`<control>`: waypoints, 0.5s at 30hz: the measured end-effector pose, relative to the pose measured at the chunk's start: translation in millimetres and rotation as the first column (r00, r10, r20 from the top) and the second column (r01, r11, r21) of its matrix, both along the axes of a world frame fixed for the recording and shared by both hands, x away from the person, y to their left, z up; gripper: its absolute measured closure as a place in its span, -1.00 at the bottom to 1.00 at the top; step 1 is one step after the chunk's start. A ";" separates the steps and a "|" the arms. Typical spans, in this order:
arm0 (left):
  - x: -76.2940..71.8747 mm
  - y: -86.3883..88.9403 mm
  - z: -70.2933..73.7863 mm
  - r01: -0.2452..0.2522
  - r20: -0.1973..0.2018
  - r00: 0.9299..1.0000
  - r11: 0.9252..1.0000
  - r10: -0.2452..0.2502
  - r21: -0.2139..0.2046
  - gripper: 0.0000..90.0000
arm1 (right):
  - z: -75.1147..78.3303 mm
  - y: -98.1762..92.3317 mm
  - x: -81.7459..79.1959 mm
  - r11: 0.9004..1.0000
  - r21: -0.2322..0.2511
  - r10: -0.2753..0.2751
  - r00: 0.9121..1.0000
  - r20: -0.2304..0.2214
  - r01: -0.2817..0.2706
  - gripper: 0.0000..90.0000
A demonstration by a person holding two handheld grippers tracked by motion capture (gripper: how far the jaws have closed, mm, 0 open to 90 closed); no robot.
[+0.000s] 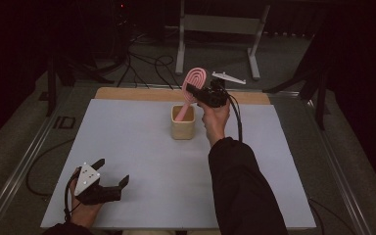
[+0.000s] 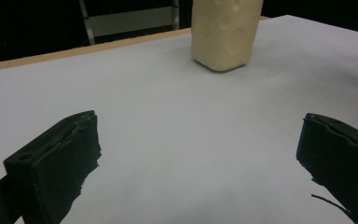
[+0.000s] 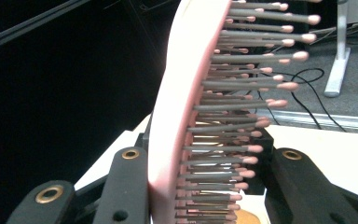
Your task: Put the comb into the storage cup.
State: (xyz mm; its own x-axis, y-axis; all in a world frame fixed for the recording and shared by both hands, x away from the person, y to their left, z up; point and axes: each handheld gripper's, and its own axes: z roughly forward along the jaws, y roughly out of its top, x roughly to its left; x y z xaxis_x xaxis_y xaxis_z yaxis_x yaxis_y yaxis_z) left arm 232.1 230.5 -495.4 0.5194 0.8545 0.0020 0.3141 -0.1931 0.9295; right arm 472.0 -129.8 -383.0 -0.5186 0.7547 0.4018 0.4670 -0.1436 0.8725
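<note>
At the near left, our left gripper (image 1: 108,182) rests on the white table sheet (image 1: 142,161) with jaws wide, holding nothing. Farther, mid-table, stands the cream square holder cup (image 1: 182,122). Above it our right gripper (image 1: 192,93) clamps the pink oval bristle hairbrush (image 1: 194,81), handle inside the cup. We judge it light and rigid (bristles flex); grip the paddle edges.

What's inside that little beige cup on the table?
The handle end of a pink hairbrush stands in the beige cup, its head sticking out above, clamped by the right gripper. The cup's walls hide its bottom, so anything else inside can't be seen.
</note>
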 end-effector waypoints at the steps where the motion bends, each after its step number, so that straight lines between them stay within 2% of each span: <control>1: 0.0 0.0 0.0 0.000 0.000 1.000 1.000 0.000 0.000 -1.00 | 0.0 0.0 0.0 1.000 0.000 0.000 1.000 0.000 0.000 0.40; 15: 0.2 -0.5 -0.6 -0.001 -0.002 1.000 1.000 0.001 0.000 -1.00 | -5.8 -0.5 -0.2 1.000 -0.005 -0.002 1.000 -0.011 0.002 0.40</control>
